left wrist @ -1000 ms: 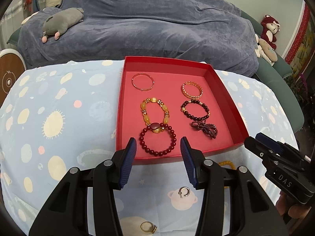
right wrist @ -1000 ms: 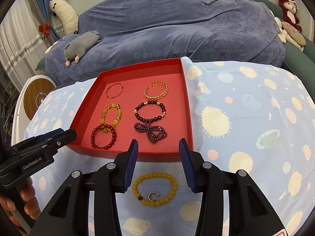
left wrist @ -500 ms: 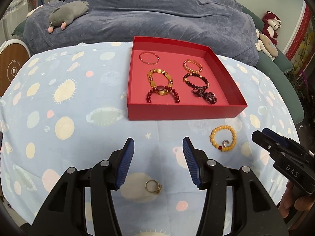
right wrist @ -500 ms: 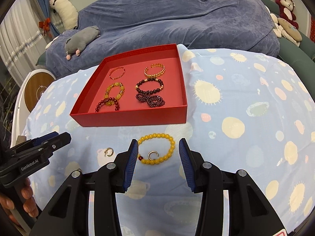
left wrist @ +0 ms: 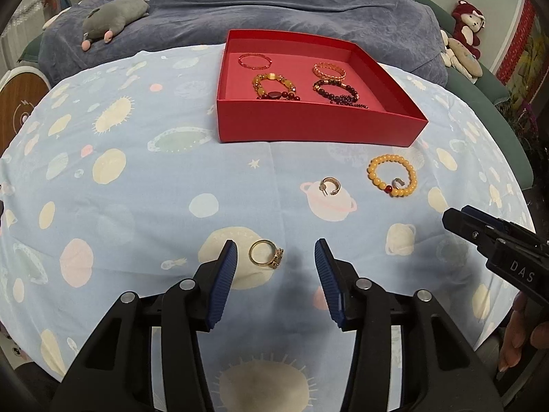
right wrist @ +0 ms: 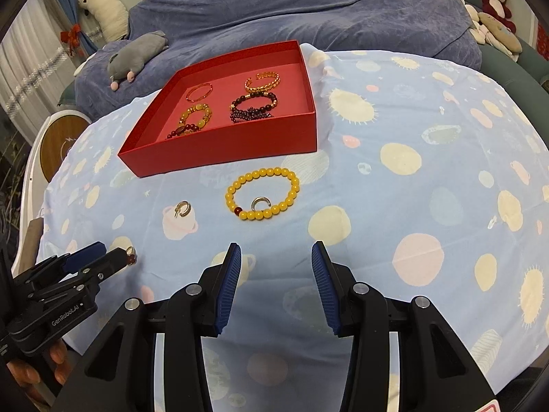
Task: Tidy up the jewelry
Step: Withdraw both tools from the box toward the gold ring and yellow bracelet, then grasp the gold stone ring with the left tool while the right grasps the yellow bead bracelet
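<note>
Both wide: left claw low around smooth gold ring; right claw near round yellow bead bracelet.

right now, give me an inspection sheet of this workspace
surface: patterned blue cloth, flat.
job's things: red box holds bracelets; on the cloth lie a yellow bead bracelet ringing a small hoop, another hoop, and a gold ring.
clutter: nothing seen.
grippers: left gripper open, ring between its fingers; right gripper open, empty.
cables: nothing seen.
surroundings: blue-covered sofa, grey plush toy.
</note>
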`<state>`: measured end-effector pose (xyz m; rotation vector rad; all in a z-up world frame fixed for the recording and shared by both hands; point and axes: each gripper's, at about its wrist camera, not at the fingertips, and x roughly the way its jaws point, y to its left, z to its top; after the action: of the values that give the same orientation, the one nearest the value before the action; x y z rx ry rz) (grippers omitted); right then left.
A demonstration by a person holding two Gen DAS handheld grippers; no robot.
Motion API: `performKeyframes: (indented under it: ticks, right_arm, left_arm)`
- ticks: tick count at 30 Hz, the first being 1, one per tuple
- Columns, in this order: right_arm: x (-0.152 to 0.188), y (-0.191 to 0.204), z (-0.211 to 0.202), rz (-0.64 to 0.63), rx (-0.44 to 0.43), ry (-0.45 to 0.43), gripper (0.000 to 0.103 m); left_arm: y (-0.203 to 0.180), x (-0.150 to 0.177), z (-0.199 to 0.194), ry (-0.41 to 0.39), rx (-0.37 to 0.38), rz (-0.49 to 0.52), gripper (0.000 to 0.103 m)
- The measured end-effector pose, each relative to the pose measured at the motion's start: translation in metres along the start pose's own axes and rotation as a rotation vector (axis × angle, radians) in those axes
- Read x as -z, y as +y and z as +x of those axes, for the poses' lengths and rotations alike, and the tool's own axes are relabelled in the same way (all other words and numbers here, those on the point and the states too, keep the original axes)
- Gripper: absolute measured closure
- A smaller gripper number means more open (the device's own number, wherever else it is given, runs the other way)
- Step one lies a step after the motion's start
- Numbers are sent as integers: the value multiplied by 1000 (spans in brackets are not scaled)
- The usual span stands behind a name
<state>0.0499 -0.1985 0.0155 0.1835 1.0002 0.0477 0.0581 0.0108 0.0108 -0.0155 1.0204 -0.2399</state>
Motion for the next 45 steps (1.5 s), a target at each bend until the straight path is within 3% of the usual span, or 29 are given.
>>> performKeyframes:
  ticks: [17,45]
  right_arm:
    - [2,4,4,-5,-16,16,61]
    - [-11,3,9,-4,-15,4,61]
  left_arm:
    - [0,7,18,48,24,-7,92]
    - [4,2,9,25,75,-35,96]
